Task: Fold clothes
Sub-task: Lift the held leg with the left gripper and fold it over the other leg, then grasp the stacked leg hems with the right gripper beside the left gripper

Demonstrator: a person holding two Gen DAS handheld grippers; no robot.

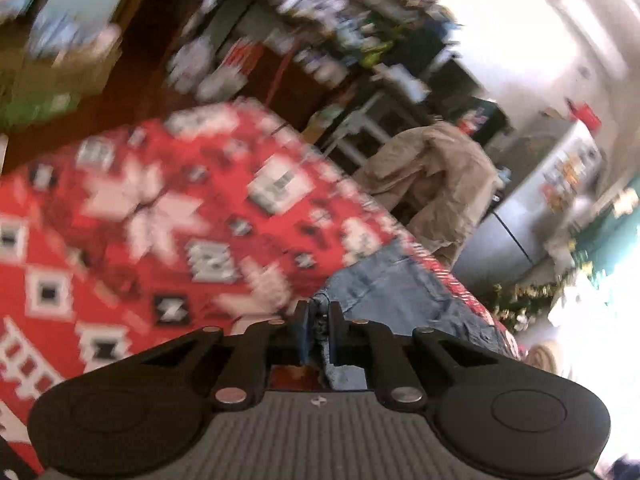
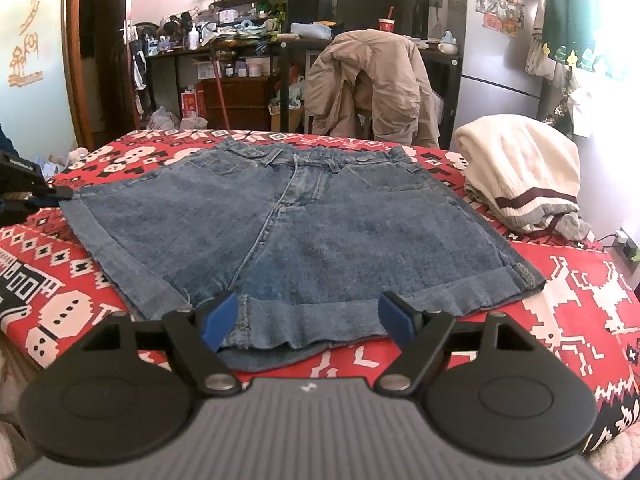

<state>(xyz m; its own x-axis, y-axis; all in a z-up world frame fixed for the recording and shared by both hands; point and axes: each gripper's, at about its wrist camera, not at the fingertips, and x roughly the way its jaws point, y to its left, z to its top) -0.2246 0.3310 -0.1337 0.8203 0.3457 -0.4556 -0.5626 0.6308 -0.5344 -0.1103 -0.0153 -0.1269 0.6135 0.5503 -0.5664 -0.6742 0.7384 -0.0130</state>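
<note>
One pair of denim shorts [image 2: 296, 224] lies flat mid-bed on a red patterned blanket [image 2: 580, 300] before cluttered shelves [image 2: 248, 4], sweater [image 2: 520, 176] at the right edge, left claw [image 1: 318, 320] clamped on its hem, right claw [image 2: 308, 322] apart over the near hem.

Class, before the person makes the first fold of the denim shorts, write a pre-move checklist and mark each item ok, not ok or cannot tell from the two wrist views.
1. Denim shorts lie flat on the red patterned blanket: ok.
2. Left gripper shut on the shorts' edge: ok.
3. Right gripper gripping the near hem: not ok; jaws open, either side of the cuff.
4. Cream sweater apart from the shorts: ok.
5. How much fabric the left gripper holds: cannot tell; that view is blurred.
</note>
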